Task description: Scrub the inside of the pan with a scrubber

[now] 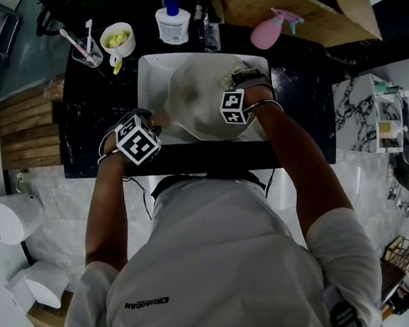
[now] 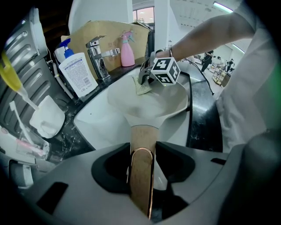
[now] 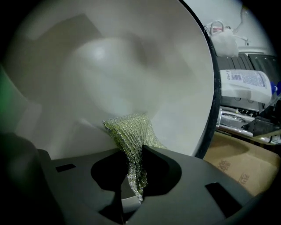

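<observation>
A white pan [image 1: 199,99] lies tilted in the white sink [image 1: 150,68]. Its tan handle [image 2: 142,167] runs between the jaws of my left gripper [image 2: 141,154], which is shut on it at the sink's near left edge [image 1: 144,125]. My right gripper [image 1: 244,84] reaches into the pan from the right and is shut on a yellow-green mesh scrubber [image 3: 131,136]. The scrubber's free end presses against the pan's inner wall [image 3: 109,74]. From the left gripper view the scrubber [image 2: 142,88] shows under the right gripper's marker cube [image 2: 164,70].
A faucet [image 2: 99,55], a white pump bottle [image 2: 79,72] and a pink spray bottle [image 2: 127,50] stand behind the sink. A cup with toothbrushes [image 1: 86,50] and a white mug [image 1: 117,40] sit at the back left. The black counter [image 1: 88,134] surrounds the sink.
</observation>
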